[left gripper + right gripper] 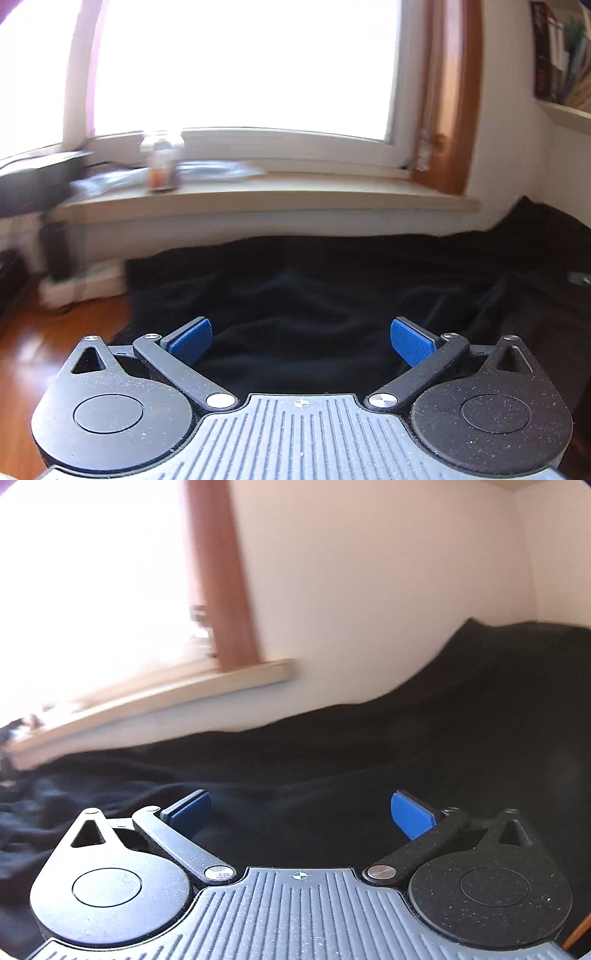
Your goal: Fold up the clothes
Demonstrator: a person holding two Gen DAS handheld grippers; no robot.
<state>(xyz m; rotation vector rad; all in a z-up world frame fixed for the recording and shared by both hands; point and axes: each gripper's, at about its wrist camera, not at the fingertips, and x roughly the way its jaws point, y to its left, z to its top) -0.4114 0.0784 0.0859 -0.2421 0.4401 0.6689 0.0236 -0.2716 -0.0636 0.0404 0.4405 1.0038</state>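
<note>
Left wrist view, nearest first: left gripper (pixel 301 341) with its blue pads (pixel 410 341) spread wide and nothing between them, poised above dark clothing (pixel 295 295) that lies rumpled over a low surface below the window sill (pixel 258 199); wooden floor (pixel 55 350) shows at the left edge, a small blurred bottle (pixel 162 162) stands on the sill, and a bright window (pixel 240 66) fills the background. Right wrist view: right gripper (pixel 301 814) likewise released and empty, over the same dark fabric (pixel 369 757), which rises in a heap toward the far right against a pale wall (pixel 369 572). The cloth appears soft, limp and light, with shallow wrinkles; judged from this, it should drape and sag when lifted, not hold any shape. Seams and garment outlines are hard to make out in the dark mass, so a sensible hold would be a pinch on a raised wrinkle or an exposed edge, one gripper at each side.
</note>
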